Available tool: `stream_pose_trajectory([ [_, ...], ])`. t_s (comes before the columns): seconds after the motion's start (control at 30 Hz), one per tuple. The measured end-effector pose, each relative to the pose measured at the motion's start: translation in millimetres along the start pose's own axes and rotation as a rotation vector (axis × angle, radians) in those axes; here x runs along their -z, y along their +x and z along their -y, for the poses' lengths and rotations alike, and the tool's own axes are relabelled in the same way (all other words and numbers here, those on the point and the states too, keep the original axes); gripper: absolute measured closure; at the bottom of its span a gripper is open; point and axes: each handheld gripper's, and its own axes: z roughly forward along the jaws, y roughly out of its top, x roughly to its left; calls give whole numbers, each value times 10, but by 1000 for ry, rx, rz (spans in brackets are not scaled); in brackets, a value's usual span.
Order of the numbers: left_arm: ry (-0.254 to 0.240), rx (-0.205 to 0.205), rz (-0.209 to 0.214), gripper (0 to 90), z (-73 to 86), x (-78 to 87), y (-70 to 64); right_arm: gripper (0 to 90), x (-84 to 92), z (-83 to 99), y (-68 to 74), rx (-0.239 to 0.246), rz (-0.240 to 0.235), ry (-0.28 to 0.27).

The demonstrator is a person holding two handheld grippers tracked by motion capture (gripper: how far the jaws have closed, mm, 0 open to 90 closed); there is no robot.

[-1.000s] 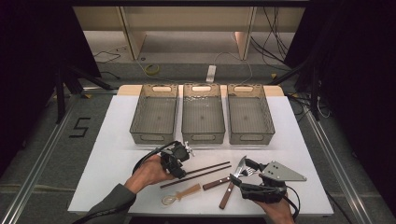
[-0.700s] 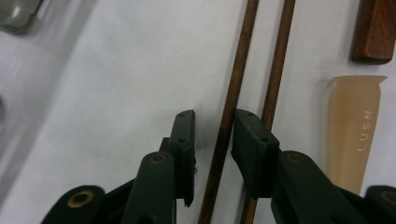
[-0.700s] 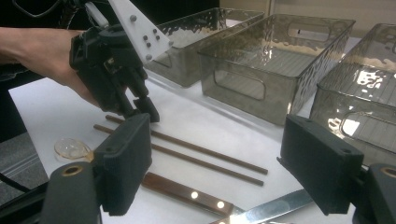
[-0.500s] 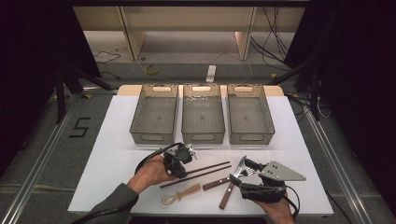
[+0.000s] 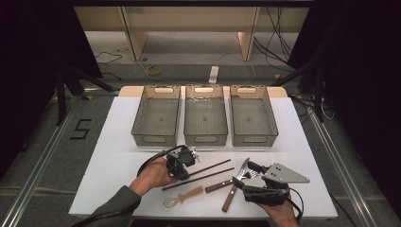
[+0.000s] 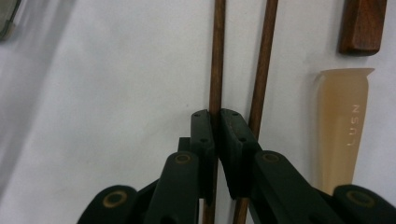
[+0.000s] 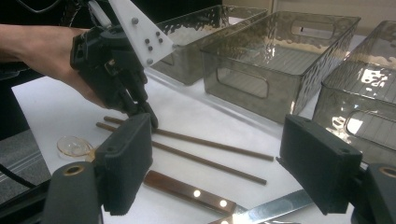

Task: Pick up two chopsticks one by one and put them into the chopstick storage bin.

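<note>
Left claw (image 6: 215, 122) has just been closing and now clenches the far chopstick (image 6: 217, 51), its mate (image 6: 265, 60) lying parallel just beside. Right claw (image 7: 217, 163) waits released, near the knives.

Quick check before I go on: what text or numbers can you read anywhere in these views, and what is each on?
"LUSN" – raised letters on the translucent spoon's handle, in the left gripper view; the reading is uncertain.
"5" – black mark on the floor left of the table, in the high view.
Nothing else legible.
</note>
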Motion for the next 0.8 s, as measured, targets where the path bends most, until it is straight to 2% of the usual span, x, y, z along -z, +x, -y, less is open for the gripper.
stream_pose_trajectory([
  [0.2, -7, -23, 3, 840, 11, 3, 6, 260, 0, -3, 3, 1, 0, 1],
  [0.37, -34, -16, 22, 842, 22, 30, 11, 260, 9, -5, -1, 1, 0, -3],
  [0.47, -53, -21, 12, 842, 16, 122, 0, 261, 11, -6, -1, 0, -1, -4],
  [0.67, -128, 15, -6, 842, 44, 340, 43, 261, 14, -6, 4, 1, 0, -3],
  [0.8, -166, 32, 4, 842, 65, 505, 86, 261, 13, -7, 3, 2, 1, -4],
])
